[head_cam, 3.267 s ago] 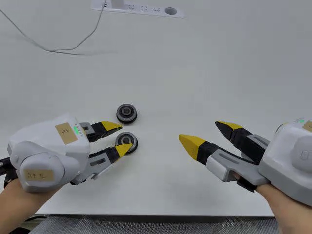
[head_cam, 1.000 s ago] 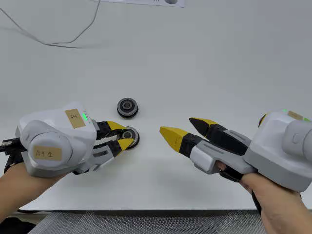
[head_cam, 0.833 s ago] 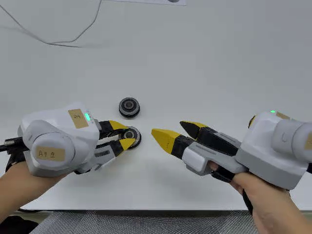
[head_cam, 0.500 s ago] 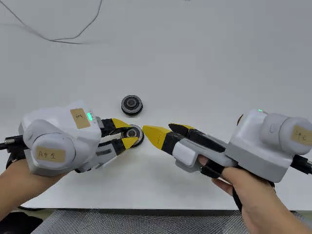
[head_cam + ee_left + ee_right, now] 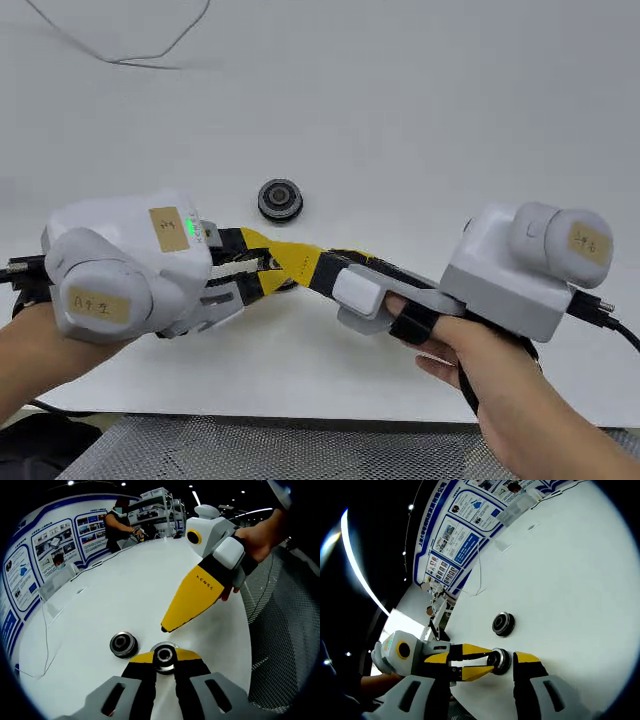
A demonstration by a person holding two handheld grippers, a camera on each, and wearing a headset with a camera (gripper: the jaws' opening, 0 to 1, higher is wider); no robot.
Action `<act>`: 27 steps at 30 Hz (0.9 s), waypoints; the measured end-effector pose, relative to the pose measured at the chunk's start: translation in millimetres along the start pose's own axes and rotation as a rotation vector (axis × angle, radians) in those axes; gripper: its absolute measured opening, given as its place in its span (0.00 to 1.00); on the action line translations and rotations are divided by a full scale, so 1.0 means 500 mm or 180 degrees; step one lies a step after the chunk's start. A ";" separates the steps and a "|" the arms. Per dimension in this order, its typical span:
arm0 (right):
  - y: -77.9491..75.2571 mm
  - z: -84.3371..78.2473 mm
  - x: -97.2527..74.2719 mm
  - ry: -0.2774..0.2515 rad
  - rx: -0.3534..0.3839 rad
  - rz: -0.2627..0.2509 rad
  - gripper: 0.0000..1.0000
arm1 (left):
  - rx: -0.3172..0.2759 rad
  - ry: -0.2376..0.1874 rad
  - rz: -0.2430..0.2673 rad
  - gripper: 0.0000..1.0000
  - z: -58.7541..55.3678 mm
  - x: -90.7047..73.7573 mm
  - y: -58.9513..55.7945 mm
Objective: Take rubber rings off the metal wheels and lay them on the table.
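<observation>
Left hand-held gripper [image 5: 164, 654] around wheel [image 5: 500, 661]

Near wheel [image 5: 164, 656] and far wheel [image 5: 280, 199] left of the middle of the desk [image 5: 450, 120], toward its near edge.
The near wheel sits between the jaws of the left gripper [image 5: 258, 262], touching both. That gripper reaches in from the desk's left side. The right gripper [image 5: 298, 260] reaches in from the right, and its jaws overlap the left gripper's. In the right gripper view they stand on either side of the near wheel. The far wheel lies on the desk just behind the near wheel, toward the far edge, apart from both grippers. A cable [image 5: 100, 56] lies by the far left corner. A grating [image 5: 300, 450] lies below the near edge.
</observation>
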State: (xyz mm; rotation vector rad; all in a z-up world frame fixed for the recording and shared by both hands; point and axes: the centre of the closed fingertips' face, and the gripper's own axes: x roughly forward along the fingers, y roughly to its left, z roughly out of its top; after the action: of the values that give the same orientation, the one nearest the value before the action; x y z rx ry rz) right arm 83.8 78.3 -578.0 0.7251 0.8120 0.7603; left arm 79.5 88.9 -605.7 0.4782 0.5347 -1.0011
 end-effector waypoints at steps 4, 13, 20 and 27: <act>0.005 -0.004 0.011 0.0061 0.0231 0.0018 0.53 | 0.0041 0.0005 -0.0027 0.13 0.002 -0.001 -0.001; 0.002 -0.031 0.024 0.0320 0.0218 -0.0006 0.51 | 0.0068 -0.0008 -0.0039 0.13 0.007 -0.005 -0.004; 0.003 -0.026 0.026 0.0309 0.0213 -0.0024 0.52 | 0.0064 -0.0017 -0.0043 0.13 0.009 -0.007 -0.004; 0.003 -0.031 0.026 0.0356 0.0200 -0.0057 0.52 | 0.0063 -0.0015 -0.0039 0.13 0.011 -0.008 -0.004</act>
State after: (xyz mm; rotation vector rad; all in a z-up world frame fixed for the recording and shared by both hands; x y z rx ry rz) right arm 76.5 93.8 -589.0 0.7355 0.9460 0.7671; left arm 77.1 87.5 -599.3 0.4905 0.5244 -1.0199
